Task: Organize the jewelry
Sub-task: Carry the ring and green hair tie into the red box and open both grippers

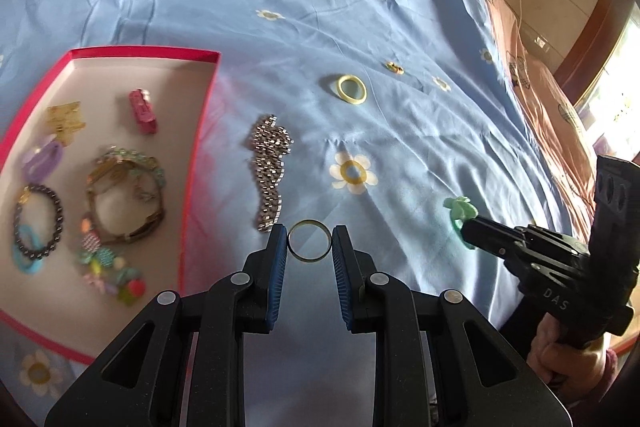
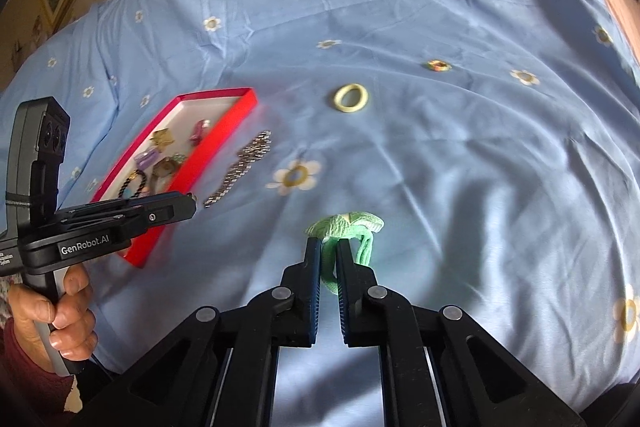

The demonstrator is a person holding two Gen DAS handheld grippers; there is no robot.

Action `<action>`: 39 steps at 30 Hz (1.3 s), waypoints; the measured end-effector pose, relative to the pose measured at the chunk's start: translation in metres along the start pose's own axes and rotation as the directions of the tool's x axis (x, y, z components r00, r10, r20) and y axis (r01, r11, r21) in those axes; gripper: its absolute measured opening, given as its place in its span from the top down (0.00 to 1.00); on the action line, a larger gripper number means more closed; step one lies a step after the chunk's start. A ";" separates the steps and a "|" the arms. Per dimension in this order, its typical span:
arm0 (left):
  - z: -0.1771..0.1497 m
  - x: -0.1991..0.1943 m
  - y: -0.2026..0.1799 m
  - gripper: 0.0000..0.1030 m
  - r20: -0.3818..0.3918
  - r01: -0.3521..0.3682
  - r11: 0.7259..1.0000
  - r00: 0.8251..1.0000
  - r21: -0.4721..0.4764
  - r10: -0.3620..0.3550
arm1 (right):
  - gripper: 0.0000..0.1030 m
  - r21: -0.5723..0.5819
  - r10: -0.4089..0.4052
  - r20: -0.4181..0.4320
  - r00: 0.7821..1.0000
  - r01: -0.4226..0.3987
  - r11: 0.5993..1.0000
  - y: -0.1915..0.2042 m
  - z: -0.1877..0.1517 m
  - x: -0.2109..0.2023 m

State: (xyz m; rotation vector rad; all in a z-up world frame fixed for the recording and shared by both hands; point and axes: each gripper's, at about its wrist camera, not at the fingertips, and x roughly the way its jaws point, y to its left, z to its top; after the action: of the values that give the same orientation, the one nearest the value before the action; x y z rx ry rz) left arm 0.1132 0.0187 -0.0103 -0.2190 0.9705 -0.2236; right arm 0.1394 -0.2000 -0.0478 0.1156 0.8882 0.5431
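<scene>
Inside red tray [image 1: 206,95]: bracelets [image 1: 38,223], pink clip [image 1: 143,111], yellow star [image 1: 66,119].

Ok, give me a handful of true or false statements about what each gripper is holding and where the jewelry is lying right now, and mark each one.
1. The left gripper holds a thin metal ring between its jaws. True.
2. The right gripper is empty. False: its jaws are shut on a green hair tie.
3. The silver chain bracelet lies inside the red tray. False: it lies on the blue sheet, beside the tray.
4. A pale yellow ring lies on the sheet, outside the tray. True.
5. The tray holds nothing. False: several pieces are in it, among them a pink clip and a dark bead bracelet.
</scene>
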 end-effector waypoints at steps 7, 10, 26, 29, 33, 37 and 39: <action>-0.005 -0.024 0.019 0.80 0.035 -0.023 0.999 0.999 -0.035 0.024 | 0.94 -0.063 0.029 0.009 1.000 -0.028 0.998 0.028 0.008 0.001; -0.007 -0.031 0.029 0.80 0.042 -0.036 0.998 0.998 -0.054 0.038 | 0.94 -0.085 0.042 0.012 0.999 -0.041 0.996 0.039 0.011 0.002; -0.020 -0.077 0.089 0.80 0.098 -0.126 0.980 0.985 -0.155 0.142 | 0.94 -0.200 0.149 -0.022 0.989 -0.150 0.968 0.106 0.025 0.024; -0.025 -0.084 0.103 0.80 0.100 -0.144 0.973 0.981 -0.180 0.163 | 0.94 -0.214 0.167 -0.033 0.985 -0.170 0.962 0.116 0.027 0.028; -0.032 -0.091 0.121 0.80 0.100 -0.167 0.963 0.976 -0.213 0.192 | 0.94 -0.232 0.189 -0.046 0.981 -0.194 0.953 0.130 0.029 0.033; -0.038 -0.094 0.136 0.80 0.095 -0.188 0.951 0.972 -0.243 0.217 | 0.94 -0.248 0.207 -0.055 0.977 -0.214 0.945 0.142 0.031 0.037; -0.040 -0.095 0.143 0.80 0.092 -0.198 0.947 0.969 -0.255 0.227 | 0.94 -0.256 0.216 -0.063 0.974 -0.225 0.940 0.149 0.032 0.040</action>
State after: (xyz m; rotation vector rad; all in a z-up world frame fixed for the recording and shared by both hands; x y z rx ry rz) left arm 0.0405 0.1792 0.0022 -0.3466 0.8926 0.1082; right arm 0.1240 -0.0482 -0.0092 -0.0360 0.8336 0.8706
